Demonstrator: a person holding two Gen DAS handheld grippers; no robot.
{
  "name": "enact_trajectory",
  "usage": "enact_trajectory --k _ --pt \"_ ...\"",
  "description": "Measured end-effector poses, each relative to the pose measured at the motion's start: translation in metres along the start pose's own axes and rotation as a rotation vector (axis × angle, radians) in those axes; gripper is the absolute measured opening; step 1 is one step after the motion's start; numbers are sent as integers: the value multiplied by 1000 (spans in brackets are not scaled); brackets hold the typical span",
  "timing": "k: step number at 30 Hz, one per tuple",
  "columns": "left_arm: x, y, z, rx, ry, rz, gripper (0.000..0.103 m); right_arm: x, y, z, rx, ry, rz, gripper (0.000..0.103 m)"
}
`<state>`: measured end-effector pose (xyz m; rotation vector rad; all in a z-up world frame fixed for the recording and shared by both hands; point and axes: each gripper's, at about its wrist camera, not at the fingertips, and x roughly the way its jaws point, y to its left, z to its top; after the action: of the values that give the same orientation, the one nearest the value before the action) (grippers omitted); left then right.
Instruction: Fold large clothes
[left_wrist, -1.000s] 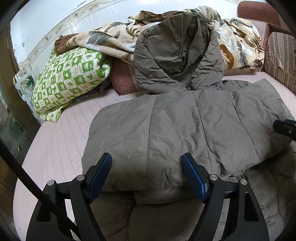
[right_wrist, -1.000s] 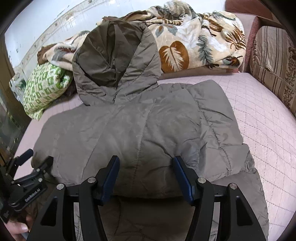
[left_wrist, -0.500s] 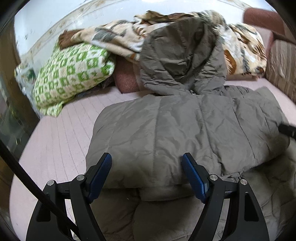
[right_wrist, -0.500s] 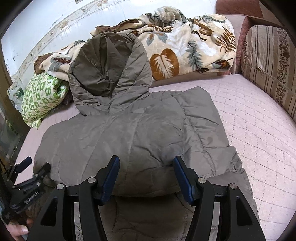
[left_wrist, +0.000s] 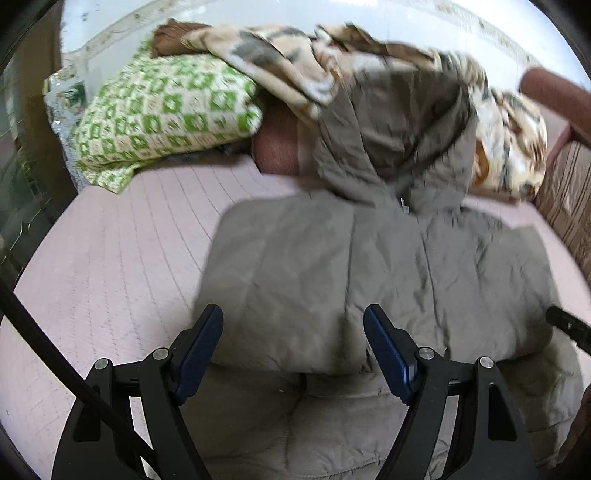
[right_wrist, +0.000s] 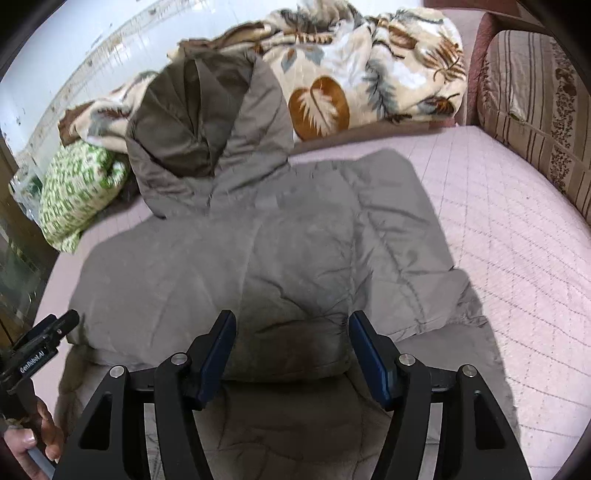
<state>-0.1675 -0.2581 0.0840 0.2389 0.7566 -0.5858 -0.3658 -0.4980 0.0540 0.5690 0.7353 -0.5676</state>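
**Grey padded coat spread on the bed, both tools open above its near edge**

The grey hooded coat (right_wrist: 295, 251) lies flat across the pink quilted bed (right_wrist: 517, 236), a folded layer resting on top of the lower part nearest the cameras. Its hood (right_wrist: 207, 129) points away and leans up against the bedding piled at the far side. Quilting seams and creases show across the top layer (left view is blurred, so fine detail is lost there).

Left tool (left_wrist: 293, 343): blue-padded fingers spread wide, nothing between them, poised over the near fold edge of the coat (left_wrist: 369, 266). Whether the pads touch the fabric I cannot tell.

Right tool (right_wrist: 293, 345): likewise spread apart and holding nothing, above the same fold edge toward the coat's right half.

Beyond the coat: a leaf-print blanket (right_wrist: 369, 66) heaped behind the hood, a green-and-white patterned pillow (left_wrist: 166, 114) to the left, a striped cushion (right_wrist: 535, 110) along the right side.
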Motion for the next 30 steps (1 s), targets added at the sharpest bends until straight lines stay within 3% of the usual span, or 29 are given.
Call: enact_trajectory --k 6,14,30 --pt "-19 17 6 -32 -16 10 78 -22 -2 0 -3 -32 1 68" --pt "-38 19 0 5 -38 21 78 -35 1 -4 -22 -37 13 68" --pt "-24 -2 -4 57 -16 6 78 -31 4 -6 -36 -23 13 68"
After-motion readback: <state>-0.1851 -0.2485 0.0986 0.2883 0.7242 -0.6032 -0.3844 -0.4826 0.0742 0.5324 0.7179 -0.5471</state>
